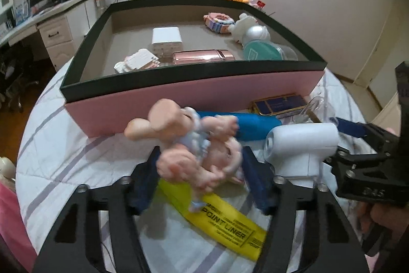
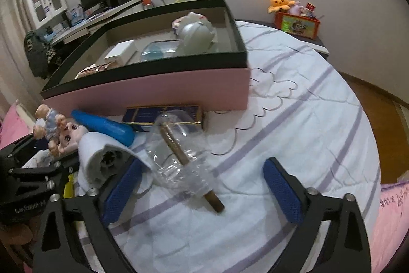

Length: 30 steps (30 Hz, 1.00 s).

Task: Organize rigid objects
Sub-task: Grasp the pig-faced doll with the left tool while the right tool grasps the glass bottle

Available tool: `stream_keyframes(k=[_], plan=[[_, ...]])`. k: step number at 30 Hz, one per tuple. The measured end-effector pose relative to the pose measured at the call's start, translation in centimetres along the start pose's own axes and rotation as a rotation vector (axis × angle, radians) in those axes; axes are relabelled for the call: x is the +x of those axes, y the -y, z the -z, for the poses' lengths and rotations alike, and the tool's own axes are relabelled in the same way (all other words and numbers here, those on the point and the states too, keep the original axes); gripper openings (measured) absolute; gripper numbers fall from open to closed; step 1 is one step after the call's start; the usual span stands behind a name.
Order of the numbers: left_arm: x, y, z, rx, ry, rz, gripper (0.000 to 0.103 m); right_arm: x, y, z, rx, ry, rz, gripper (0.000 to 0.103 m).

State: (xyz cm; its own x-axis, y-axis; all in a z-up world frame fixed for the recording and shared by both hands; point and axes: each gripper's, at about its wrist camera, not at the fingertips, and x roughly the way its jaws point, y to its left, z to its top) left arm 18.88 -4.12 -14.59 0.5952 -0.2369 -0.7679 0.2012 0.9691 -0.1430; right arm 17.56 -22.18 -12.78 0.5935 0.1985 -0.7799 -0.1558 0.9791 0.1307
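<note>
Already the pink box [image 1: 194,91] with the dark rim, seen from the left wrist, holds a fair part of the load: a white charger block [image 1: 167,39] mid-floor, a rose-gold case [image 1: 203,56] and a small brick model [image 1: 139,62] against its near wall, a teal-lidded bottle [image 1: 260,50] and a white plush [image 1: 244,24] toward its right wall. Outside, just in front of the near wall, the left gripper [image 1: 200,170] has its blue pads pressed on either flank of a pink doll figure [image 1: 194,147], so it looks clamped on the doll. Under the doll lies a yellow packet [image 1: 225,219]; between doll and box lies a blue tube [image 1: 245,126], and beside it a white handheld device [image 1: 301,142] and a navy gold-edged tin [image 1: 280,104] touching the box wall

From the right wrist, the right gripper [image 2: 202,191] stands with its pads well apart around a clear plastic-wrapped stick [image 2: 184,155] that lies on the quilted bedspread [image 2: 306,119] in front of the box; neither pad appears to touch it. By this reckoning the job sits about halfway: several items are boxed, while doll, tube, device, tin, packet and stick remain outside the box
</note>
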Motion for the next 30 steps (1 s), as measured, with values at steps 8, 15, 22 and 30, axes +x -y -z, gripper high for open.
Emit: stream_keyframes(k=[8,15,22,30], plan=[[-1.1,-1.5,0.3,-0.039,0.013,0.021,0.045,0.3,0.0,-0.8,0.001,0.012,-0.042,0.065],[0.1,-2.0,-0.3,-0.036,0.009,-0.021,0.074,0.6,-0.8,-0.8,-0.040,-0.002,-0.020,0.057],[-0.5,-3.0,-0.2,-0.070,0.017,0.028,0.048,-0.1,-0.7,-0.5,-0.031,0.002,-0.017,0.051],[-2.7,-3.6,0.6,-0.077,0.049,0.021,0.048,-2.6,-0.3,-0.2,0.006,0.031,-0.036,0.051]])
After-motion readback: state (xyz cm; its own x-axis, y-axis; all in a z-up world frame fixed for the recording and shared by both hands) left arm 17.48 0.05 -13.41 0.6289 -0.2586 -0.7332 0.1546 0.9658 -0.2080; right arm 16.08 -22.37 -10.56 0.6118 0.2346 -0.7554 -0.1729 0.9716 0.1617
